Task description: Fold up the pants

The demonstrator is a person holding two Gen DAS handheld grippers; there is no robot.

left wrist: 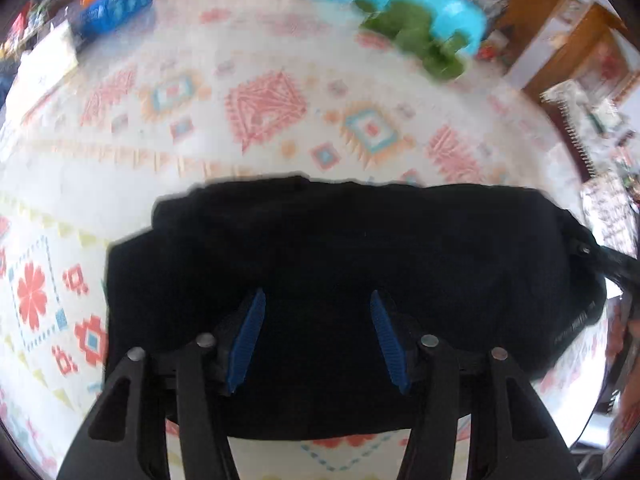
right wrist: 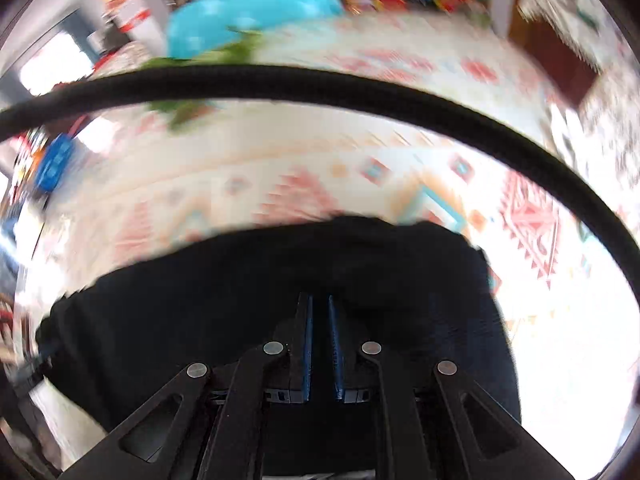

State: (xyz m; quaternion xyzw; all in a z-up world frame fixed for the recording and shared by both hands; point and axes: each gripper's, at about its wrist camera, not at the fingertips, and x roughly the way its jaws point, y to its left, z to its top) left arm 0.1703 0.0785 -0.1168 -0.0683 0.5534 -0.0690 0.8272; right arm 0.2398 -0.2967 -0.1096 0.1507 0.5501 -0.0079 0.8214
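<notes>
Pants (left wrist: 340,280) lie folded on the rug (left wrist: 260,128), black, folds unreadable. Left gripper (left wrist: 318,300) jaws apart above them. Right gripper (right wrist: 319,304) jaws together; pinched cloth indiscernible. Both views blurred.

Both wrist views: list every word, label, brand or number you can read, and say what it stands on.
None can be read.
Blue box: pale marks, too blurred.
Black pants: a line of small white print near the right edge, too small.
Patterned mat: shapes only, no lettering.
</notes>
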